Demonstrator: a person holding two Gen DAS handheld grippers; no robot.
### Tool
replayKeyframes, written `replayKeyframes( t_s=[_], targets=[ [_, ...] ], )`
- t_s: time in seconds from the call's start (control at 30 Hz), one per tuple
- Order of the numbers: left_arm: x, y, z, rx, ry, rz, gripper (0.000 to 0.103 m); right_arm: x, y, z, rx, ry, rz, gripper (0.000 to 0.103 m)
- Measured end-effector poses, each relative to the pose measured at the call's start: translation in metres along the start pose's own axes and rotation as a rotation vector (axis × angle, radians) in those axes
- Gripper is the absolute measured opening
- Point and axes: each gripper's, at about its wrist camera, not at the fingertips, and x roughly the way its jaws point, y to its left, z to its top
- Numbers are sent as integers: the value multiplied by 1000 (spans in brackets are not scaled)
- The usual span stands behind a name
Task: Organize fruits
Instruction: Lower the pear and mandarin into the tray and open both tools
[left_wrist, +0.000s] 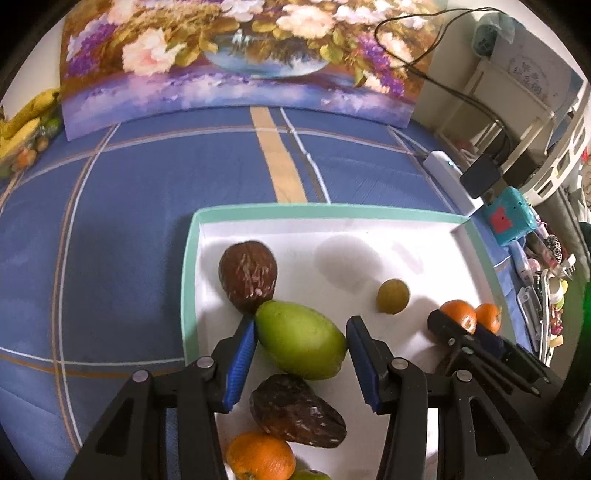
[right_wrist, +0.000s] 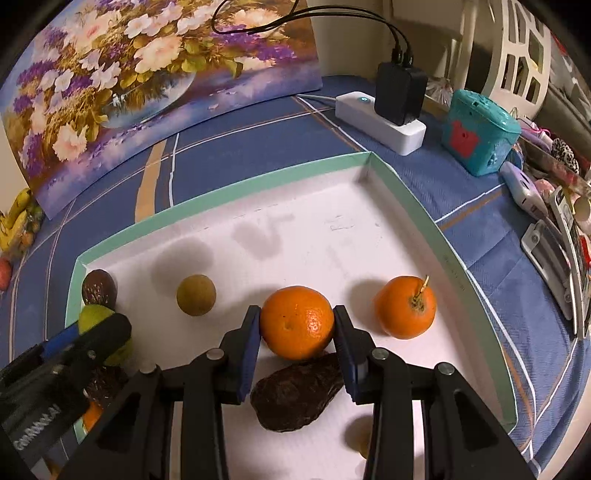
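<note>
A white tray with a mint-green rim (left_wrist: 325, 214) lies on a blue checked cloth. My left gripper (left_wrist: 302, 325) is shut on a green mango-like fruit (left_wrist: 299, 347), its blue pads pressing both ends. Around it lie two dark brown avocados (left_wrist: 248, 275) (left_wrist: 295, 413), an orange (left_wrist: 260, 458) and a small olive-green round fruit (left_wrist: 392, 296). My right gripper (right_wrist: 296, 314) is shut on an orange (right_wrist: 295, 328) over the tray (right_wrist: 221, 192), just above another brown avocado (right_wrist: 299, 395). A second orange with a stem (right_wrist: 405, 308) sits to its right.
A flower painting (left_wrist: 240, 55) leans at the back. Bananas and other fruit (left_wrist: 26, 118) lie at the far left. A white power strip with black chargers (right_wrist: 384, 114), a teal box (right_wrist: 480, 133) and small clutter (right_wrist: 546, 251) line the right side.
</note>
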Motion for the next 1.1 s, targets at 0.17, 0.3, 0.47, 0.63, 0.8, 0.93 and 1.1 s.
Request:
replayKeyframes(
  t_s=[0.17,0.3,0.47,0.63,0.8,0.93,1.1],
  targets=[
    [-1,2,0,-12,5,-3,53,0,0,1,-8,0,-6,40],
    [-2,3,2,-26,20,0,53,0,2,1,-24,1,-16,40],
    [-11,4,4,-42,27,-10,53,1,3,1,-35,-2,-27,40],
    [-22,1,3,-40,45,-7,54,1,5,0,-47,-2,-46,47],
    [-45,8,3,-74,10,-11,58,-2,7,0,-54,-13,-51,55],
    [-65,22,6,-113,-49,29,78,-7,11,0,-68,-26,-49,68],
    [-70,64,3,-224,-84,111,103,-19,21,-1,-99,-56,-32,83]
  ],
)
